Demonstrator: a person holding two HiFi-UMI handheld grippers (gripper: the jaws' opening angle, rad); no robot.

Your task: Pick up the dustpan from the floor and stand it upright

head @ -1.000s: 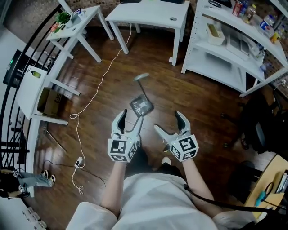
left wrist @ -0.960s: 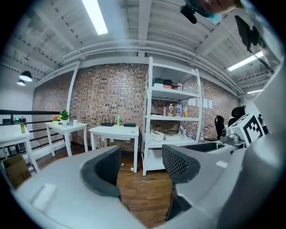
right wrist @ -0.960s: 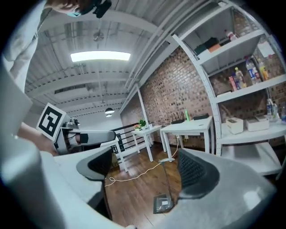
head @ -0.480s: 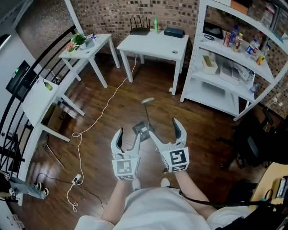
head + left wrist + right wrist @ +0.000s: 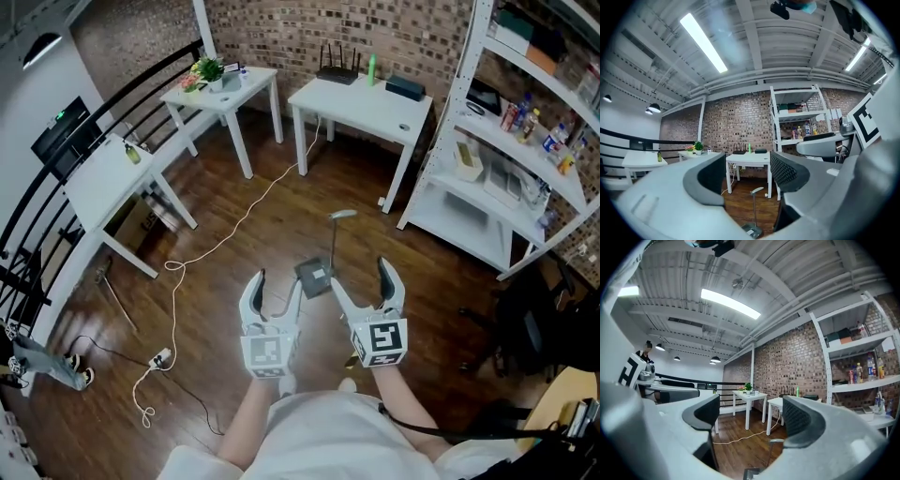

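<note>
The grey long-handled plastic dustpan (image 5: 317, 276) stood upright on the dark wooden floor (image 5: 234, 281) at 12 o'clock, likely light and stiff, best pinched mid-handle; left tongs (image 5: 278, 282) gaped empty, right tongs (image 5: 361, 274) were empty too, jaws closing.

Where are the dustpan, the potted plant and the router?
dustpan (image 5: 315, 278), head view, on its pan at the floor.
potted plant (image 5: 208, 68), head view, on its green leaves.
router (image 5: 337, 77), head view, on its black body.

Wood floor (image 5: 441, 272), standing dustpan (image 5: 315, 277), white cable (image 5: 172, 266)
</note>
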